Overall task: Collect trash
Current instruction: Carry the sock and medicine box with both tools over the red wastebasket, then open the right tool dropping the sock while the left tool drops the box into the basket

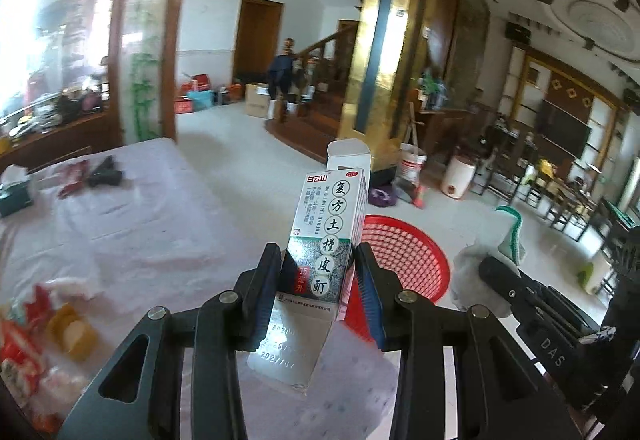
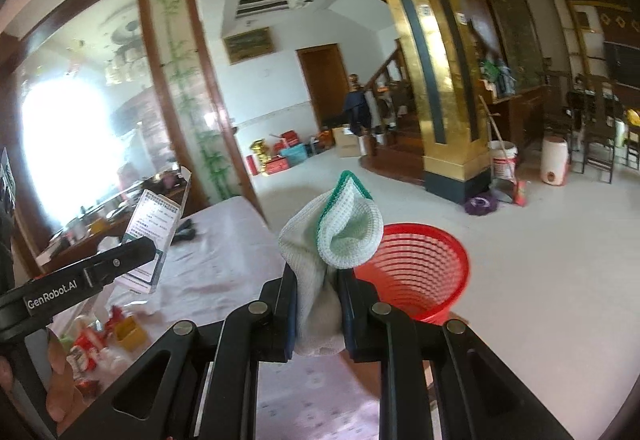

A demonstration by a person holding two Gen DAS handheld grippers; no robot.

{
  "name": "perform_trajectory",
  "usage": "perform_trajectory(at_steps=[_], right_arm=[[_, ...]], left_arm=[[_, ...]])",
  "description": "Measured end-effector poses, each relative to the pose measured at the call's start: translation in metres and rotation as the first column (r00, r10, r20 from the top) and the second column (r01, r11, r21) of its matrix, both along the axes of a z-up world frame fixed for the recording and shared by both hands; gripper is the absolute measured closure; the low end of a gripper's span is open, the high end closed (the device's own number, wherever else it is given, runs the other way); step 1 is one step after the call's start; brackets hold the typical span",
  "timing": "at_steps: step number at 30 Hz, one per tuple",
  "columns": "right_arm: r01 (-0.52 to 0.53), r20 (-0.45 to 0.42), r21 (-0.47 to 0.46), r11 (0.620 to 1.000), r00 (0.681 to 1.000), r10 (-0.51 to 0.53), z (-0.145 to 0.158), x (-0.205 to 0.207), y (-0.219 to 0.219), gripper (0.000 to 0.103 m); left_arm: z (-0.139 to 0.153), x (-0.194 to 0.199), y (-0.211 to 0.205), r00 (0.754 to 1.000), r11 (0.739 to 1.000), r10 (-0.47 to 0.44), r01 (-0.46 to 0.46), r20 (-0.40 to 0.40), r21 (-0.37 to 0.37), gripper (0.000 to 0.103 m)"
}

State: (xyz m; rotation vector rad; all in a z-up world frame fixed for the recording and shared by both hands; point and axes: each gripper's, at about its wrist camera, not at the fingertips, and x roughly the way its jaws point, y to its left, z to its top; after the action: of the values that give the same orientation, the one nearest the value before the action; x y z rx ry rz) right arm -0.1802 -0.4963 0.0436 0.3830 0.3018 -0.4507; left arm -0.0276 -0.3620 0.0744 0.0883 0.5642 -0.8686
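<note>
My left gripper [image 1: 318, 280] is shut on a white medicine box [image 1: 330, 240] with Chinese print, held upright above the table edge. Its top flap is open. My right gripper [image 2: 318, 300] is shut on a white cloth with a green edge [image 2: 340, 236], bunched between the fingers. A red mesh basket [image 1: 404, 260] stands on the floor just beyond the table; it also shows in the right wrist view [image 2: 420, 272], right of the cloth. The box and left gripper show at the left in the right wrist view [image 2: 154, 236].
The table has a pale pink cloth [image 1: 160, 240]. Red and yellow wrappers [image 1: 48, 336] lie at its near left. A tissue box [image 1: 16, 192] and dark objects [image 1: 104, 174] sit at the far left. A golden pillar [image 1: 384, 52] and buckets [image 1: 412, 164] stand beyond.
</note>
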Motion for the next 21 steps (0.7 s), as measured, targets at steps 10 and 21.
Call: perform_trajectory(at_steps=[10, 21], right_arm=[[0.081, -0.026, 0.004, 0.997, 0.996, -0.081, -0.014, 0.024, -0.056, 0.084], [0.061, -0.072, 0.048, 0.997, 0.996, -0.057, -0.051, 0.041, -0.097, 0.084]], left_arm=[[-0.026, 0.033, -0.063, 0.999, 1.0, -0.02, 0.019, -0.042, -0.023, 0.066], [-0.056, 0.049, -0.115, 0.992, 0.997, -0.076, 0.076, -0.102, -0.003, 0.066]])
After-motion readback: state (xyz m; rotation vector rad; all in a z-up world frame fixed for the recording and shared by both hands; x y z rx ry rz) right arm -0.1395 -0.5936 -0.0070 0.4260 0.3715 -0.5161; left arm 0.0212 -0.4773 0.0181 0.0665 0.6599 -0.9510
